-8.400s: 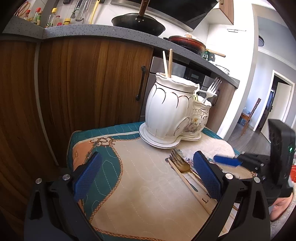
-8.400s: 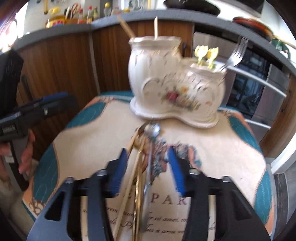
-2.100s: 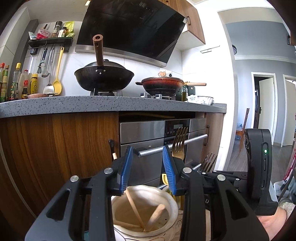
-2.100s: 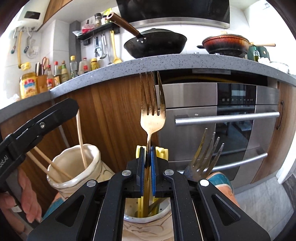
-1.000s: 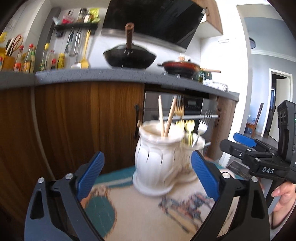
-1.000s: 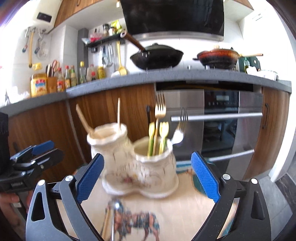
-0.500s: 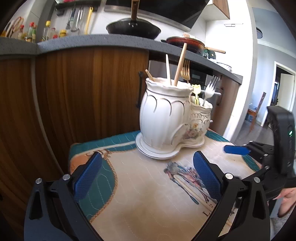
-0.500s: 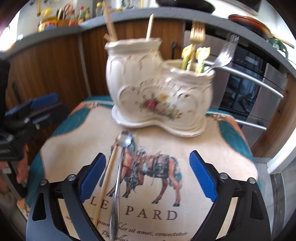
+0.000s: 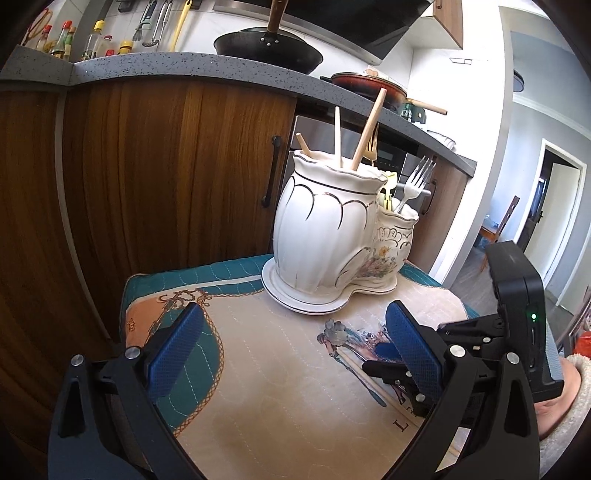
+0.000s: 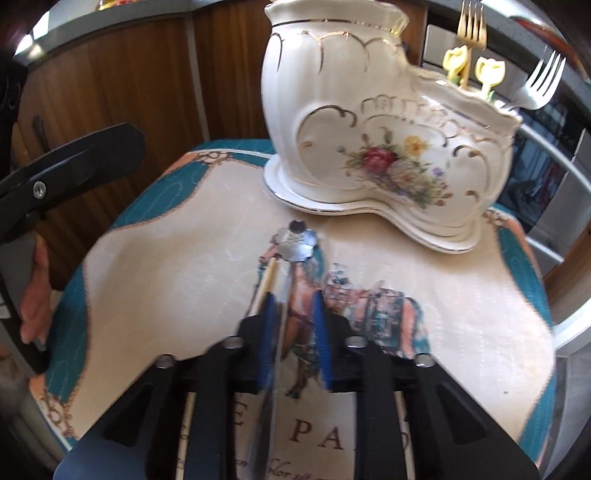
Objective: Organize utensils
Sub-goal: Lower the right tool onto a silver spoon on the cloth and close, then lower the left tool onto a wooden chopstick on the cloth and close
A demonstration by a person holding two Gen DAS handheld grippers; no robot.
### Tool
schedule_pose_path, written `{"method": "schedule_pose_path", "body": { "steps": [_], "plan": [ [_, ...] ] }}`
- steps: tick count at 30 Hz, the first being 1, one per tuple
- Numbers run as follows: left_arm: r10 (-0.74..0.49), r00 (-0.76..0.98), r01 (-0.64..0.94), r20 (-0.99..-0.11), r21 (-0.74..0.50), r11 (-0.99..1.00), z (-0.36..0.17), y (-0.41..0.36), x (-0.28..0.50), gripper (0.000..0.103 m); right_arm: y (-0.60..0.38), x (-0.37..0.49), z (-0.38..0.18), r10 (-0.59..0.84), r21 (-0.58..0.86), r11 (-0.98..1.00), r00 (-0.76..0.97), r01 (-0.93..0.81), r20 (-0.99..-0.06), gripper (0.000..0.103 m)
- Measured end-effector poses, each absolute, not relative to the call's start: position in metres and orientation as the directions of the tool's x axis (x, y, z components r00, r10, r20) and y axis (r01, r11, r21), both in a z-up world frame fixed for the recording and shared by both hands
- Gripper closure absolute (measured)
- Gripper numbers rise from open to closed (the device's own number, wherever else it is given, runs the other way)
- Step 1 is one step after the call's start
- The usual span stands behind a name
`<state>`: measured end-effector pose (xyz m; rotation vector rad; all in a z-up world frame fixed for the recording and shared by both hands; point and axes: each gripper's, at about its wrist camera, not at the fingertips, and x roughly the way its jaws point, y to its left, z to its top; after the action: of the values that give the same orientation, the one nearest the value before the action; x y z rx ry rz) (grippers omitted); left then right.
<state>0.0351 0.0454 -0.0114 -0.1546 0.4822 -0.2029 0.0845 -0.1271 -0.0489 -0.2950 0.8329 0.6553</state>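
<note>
A white ceramic utensil holder point(image 9: 332, 236) with two pots stands at the back of the patterned mat point(image 9: 266, 387). Its tall pot holds chopsticks point(image 9: 365, 129); its small pot holds a gold fork point(image 10: 471, 22), a silver fork point(image 10: 539, 81) and yellow picks. A silver spoon point(image 10: 295, 243) and a chopstick point(image 10: 267, 280) lie on the mat. My right gripper point(image 10: 291, 332) hangs low over the spoon's handle, jaws narrowed but apart. My left gripper point(image 9: 291, 350) is wide open and empty above the mat's left side.
Wooden cabinet doors point(image 9: 166, 177) and an oven point(image 10: 554, 147) stand behind the mat. A countertop above carries a black wok point(image 9: 269, 48) and a red pan point(image 9: 369, 85). The mat's edges drop off on the left and front.
My right gripper has dropped toward the mat and narrowed its jaws around the spoon's handle. My left gripper has stayed open and barely moved.
</note>
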Motion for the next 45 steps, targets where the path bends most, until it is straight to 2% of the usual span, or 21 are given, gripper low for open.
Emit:
{"method": "schedule_pose_path", "body": {
  "steps": [1, 4, 9, 17, 25, 28, 30, 31, 33, 36, 41, 45],
  "plan": [
    [-0.230, 0.867, 0.155, -0.442, -0.201, 0.967, -0.012, 0.047, 0.035, 0.006, -0.128, 0.085, -0.049, 0.429, 0.022, 0.766, 0.486, -0.642, -0.762, 0.095],
    [-0.230, 0.865, 0.147, -0.447, -0.213, 0.966, -0.012, 0.049, 0.035, 0.006, -0.134, 0.089, -0.049, 0.463, 0.089, 0.772, 0.461, -0.629, -0.757, 0.099],
    [-0.221, 0.848, 0.142, -0.481, -0.197, 0.970, -0.014, 0.043, 0.036, 0.006, -0.150, 0.083, -0.041, 0.496, 0.135, 0.780, 0.473, -0.611, -0.728, 0.099],
    [-0.281, 0.708, 0.225, -0.648, -0.170, 0.959, -0.034, -0.005, 0.035, 0.009, -0.190, 0.070, -0.009, 0.534, 0.150, 0.792, 0.551, -0.592, -0.642, 0.099],
    [-0.255, 0.602, 0.267, -0.756, -0.110, 0.957, -0.054, -0.046, 0.039, 0.030, -0.200, 0.066, 0.003, 0.572, 0.168, 0.775, 0.563, -0.609, -0.597, 0.099],
    [-0.213, 0.594, 0.284, -0.776, -0.046, 0.958, -0.060, -0.059, 0.039, 0.038, -0.200, 0.064, 0.004, 0.580, 0.168, 0.768, 0.558, -0.618, -0.594, 0.099],
    [-0.184, 0.598, 0.289, -0.780, -0.005, 0.957, -0.060, -0.062, 0.038, 0.049, -0.196, 0.064, 0.000, 0.578, 0.163, 0.767, 0.557, -0.621, -0.597, 0.099],
    [-0.178, 0.600, 0.293, -0.780, 0.007, 0.956, -0.061, -0.062, 0.038, 0.052, -0.196, 0.064, 0.000, 0.577, 0.161, 0.766, 0.557, -0.622, -0.597, 0.099],
    [-0.180, 0.597, 0.305, -0.782, 0.014, 0.952, -0.060, -0.060, 0.037, 0.068, -0.195, 0.063, 0.000, 0.575, 0.158, 0.767, 0.558, -0.621, -0.598, 0.099],
    [-0.167, 0.585, 0.317, -0.794, 0.034, 0.948, -0.057, -0.057, 0.041, 0.085, -0.196, 0.063, 0.000, 0.576, 0.158, 0.767, 0.561, -0.621, -0.594, 0.099],
    [-0.136, 0.575, 0.319, -0.807, 0.068, 0.945, -0.055, -0.044, 0.046, 0.094, -0.197, 0.062, 0.002, 0.583, 0.162, 0.765, 0.563, -0.623, -0.587, 0.099],
    [-0.140, 0.570, 0.345, -0.809, 0.081, 0.935, -0.055, -0.044, 0.043, 0.095, -0.198, 0.062, 0.003, 0.583, 0.163, 0.766, 0.566, -0.622, -0.583, 0.099]
  ]
}}
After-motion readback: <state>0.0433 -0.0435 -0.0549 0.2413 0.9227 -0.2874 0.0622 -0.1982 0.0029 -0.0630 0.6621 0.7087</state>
